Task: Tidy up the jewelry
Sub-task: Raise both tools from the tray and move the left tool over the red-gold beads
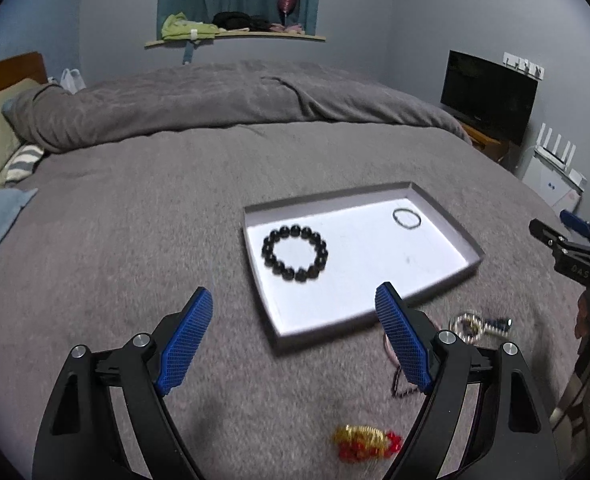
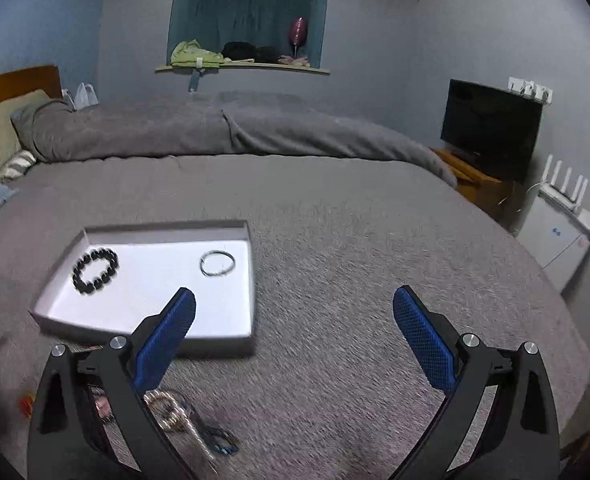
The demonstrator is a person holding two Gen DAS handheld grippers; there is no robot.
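Grey blanket (image 1: 135, 240) is holding the tray (image 1: 447, 216); black bead bracelet (image 1: 295, 253) sitting inside. Left gripper (image 1: 295, 336) and right gripper (image 2: 295, 336) are hanging spread, empty. Next: picking the red-gold piece (image 1: 365, 442).

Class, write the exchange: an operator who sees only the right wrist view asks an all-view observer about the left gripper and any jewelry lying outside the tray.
Operator: Is the left gripper holding anything?
Observer: No, the left gripper is open and empty.
Operator: What lies close to it?
Observer: A red-and-gold charm on the blanket, outside the tray.
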